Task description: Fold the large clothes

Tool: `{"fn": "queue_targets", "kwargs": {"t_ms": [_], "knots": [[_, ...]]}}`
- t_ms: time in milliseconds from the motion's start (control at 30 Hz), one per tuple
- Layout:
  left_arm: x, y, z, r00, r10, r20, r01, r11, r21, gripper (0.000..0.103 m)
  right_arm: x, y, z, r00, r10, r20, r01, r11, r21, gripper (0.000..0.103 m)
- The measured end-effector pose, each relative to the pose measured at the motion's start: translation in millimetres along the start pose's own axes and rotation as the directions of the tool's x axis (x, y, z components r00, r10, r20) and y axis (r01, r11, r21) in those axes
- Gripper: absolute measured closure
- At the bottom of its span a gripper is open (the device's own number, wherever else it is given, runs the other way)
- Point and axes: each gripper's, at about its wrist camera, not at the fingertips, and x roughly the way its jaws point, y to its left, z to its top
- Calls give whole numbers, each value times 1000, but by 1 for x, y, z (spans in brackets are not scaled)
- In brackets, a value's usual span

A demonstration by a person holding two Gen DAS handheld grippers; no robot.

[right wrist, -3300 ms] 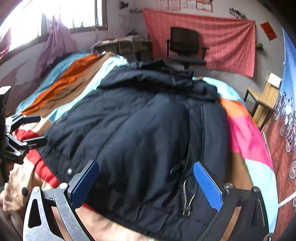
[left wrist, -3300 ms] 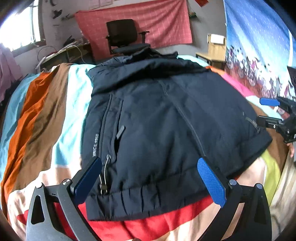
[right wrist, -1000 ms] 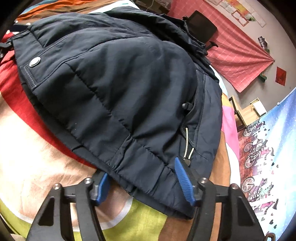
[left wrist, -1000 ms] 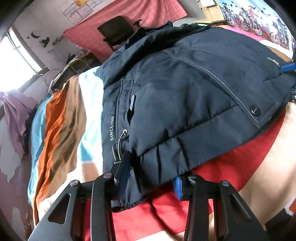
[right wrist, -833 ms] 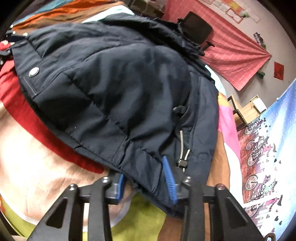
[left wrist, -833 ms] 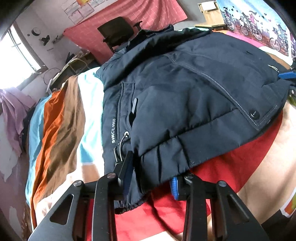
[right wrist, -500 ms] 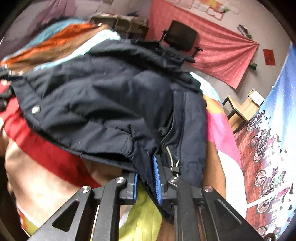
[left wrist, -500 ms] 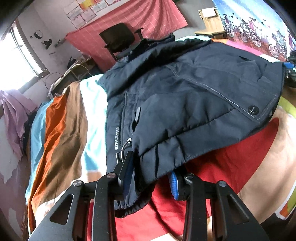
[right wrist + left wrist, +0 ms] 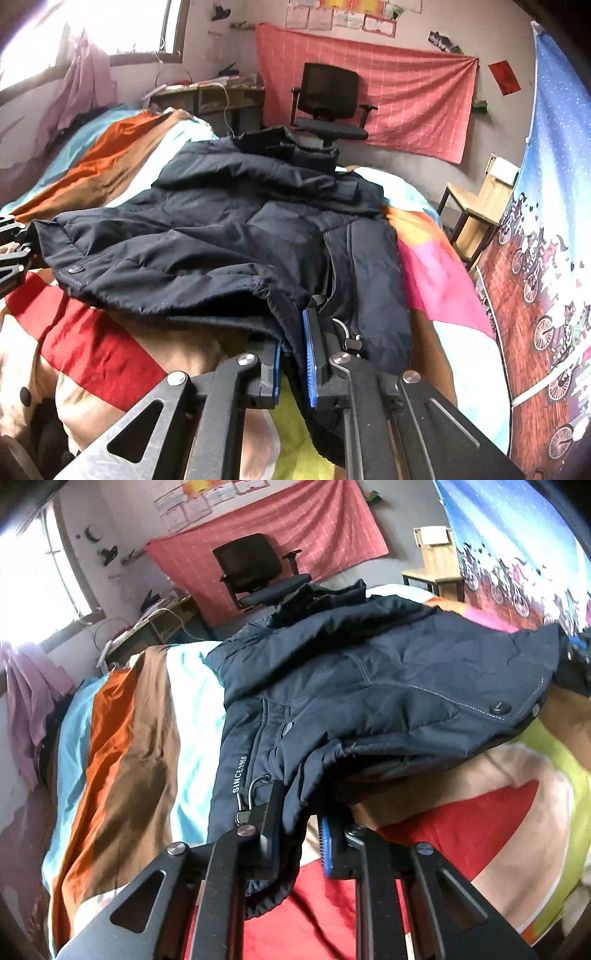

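Jacket (image 9: 369,686): dark navy, on the bed (image 9: 122,738), body stretching ahead of both sets of jaws toward its collar. Left gripper (image 9: 299,834) and right gripper (image 9: 291,363): each clenched on a hem corner, hem raised between them. Long axis runs straight away; neither hand nearer.

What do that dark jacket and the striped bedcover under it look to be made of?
The navy jacket looks like padded synthetic shell, probably nylon or polyester: matte with a faint sheen, puffy quilted panels, metal snap buttons. The striped bedcover looks smooth and satiny; its orange and brown stripes catch light along soft wrinkles. Both tongs, left and right, pinch the jacket's hem.
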Motion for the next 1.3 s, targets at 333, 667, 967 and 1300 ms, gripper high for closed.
{"fn": "queue_targets", "kwargs": {"t_ms": [333,667,967,1300], "knots": [[-49,2,14,996,-11,87,11,1000,-3,97,-47,-6,2,991,-19,129,18,1000,8,96],[-59,9,44,997,-37,63,35,999,30,98,-55,-15,19,986,12,168,-13,1000,5,97],[-33,31,112,1000,-11,15,11,1000,23,98,-32,-29,74,975,63,211,-57,998,-35,97],[-10,68,178,979,11,201,1,998,-57,99,-2,-52,139,961,30,273,-19,999,-42,97]]}}
